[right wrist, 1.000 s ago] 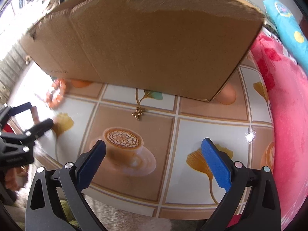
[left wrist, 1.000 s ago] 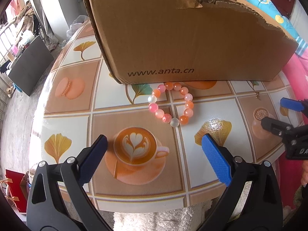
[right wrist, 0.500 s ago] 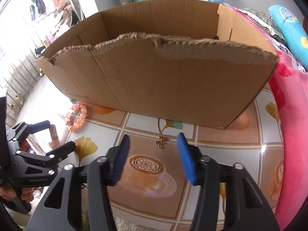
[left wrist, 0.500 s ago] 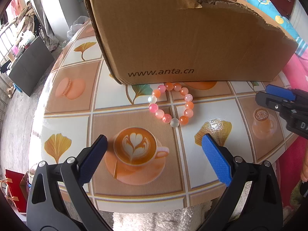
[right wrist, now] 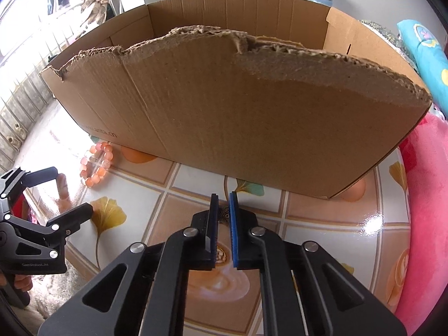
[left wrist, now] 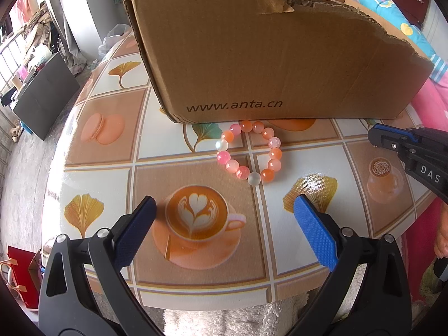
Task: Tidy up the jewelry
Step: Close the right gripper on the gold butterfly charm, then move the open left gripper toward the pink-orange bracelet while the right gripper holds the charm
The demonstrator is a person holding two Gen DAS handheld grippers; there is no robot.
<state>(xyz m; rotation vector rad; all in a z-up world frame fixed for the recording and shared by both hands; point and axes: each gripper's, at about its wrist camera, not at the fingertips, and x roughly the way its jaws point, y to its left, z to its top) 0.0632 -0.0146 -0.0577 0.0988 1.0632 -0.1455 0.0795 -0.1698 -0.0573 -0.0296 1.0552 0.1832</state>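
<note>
A bracelet (left wrist: 249,154) of pink, orange and white beads lies on the patterned table (left wrist: 98,182) just in front of a torn cardboard box (left wrist: 280,56). My left gripper (left wrist: 224,210) hovers open in front of the bracelet, with nothing between its fingers. In the right wrist view my right gripper (right wrist: 223,198) is closing down onto a small brass charm (right wrist: 224,216) on the table (right wrist: 322,224), its blue pads pinching it in front of the box (right wrist: 224,112). That view also has the bracelet (right wrist: 96,165) and the left gripper (right wrist: 71,191) at the left. The right gripper (left wrist: 375,137) reaches in from the right edge.
A pink blanket (right wrist: 425,196) borders the table's right side, with a blue pillow (right wrist: 428,53) behind it. Left of the table, on the floor, stand a dark cabinet (left wrist: 44,98) and a red bag (left wrist: 22,274). White fluffy fabric (left wrist: 238,319) lies below the front edge.
The right gripper's jaws went from wide open to closed around the small brass charm as it moved in over it. The left gripper and the bracelet stayed put.
</note>
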